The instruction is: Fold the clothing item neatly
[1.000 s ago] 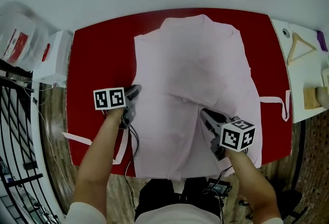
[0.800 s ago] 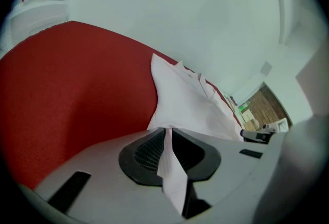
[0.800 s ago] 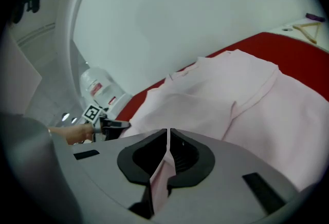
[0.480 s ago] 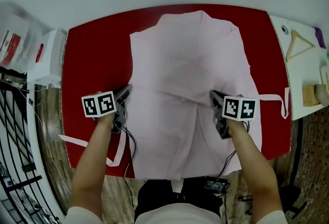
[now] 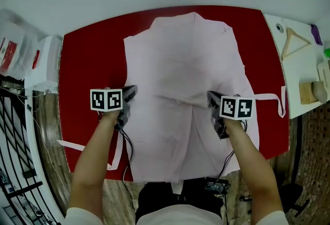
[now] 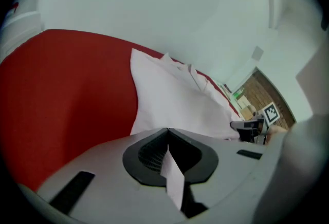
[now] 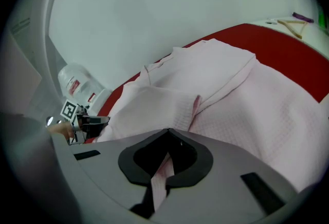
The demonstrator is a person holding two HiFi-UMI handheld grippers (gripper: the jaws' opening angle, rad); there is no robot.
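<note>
A pale pink garment (image 5: 180, 59) lies spread flat on the red table (image 5: 87, 59), collar at the far side. My left gripper (image 5: 129, 93) sits at the garment's left edge. Its jaws have just been closing, and a strip of pink cloth (image 6: 172, 176) is pinched between them in the left gripper view, where the left gripper (image 6: 168, 129) is seen from behind. My right gripper (image 5: 210, 96) is at the garment's right middle, beside a raised crease. It is shut on the pink cloth (image 7: 160, 179), seen in the right gripper view behind the right gripper (image 7: 168, 130).
A pink belt strap (image 5: 273, 99) trails off the garment's right side, and another strap (image 5: 77, 145) hangs at the table's near left edge. A white side table with a wooden hanger (image 5: 295, 42) stands at the right. A white box (image 5: 44, 61) and a metal railing (image 5: 15, 131) are at the left.
My right gripper has moved from the near hem up to the garment's middle and stopped there. My left gripper has shifted in onto the garment's left edge and closed on it.
</note>
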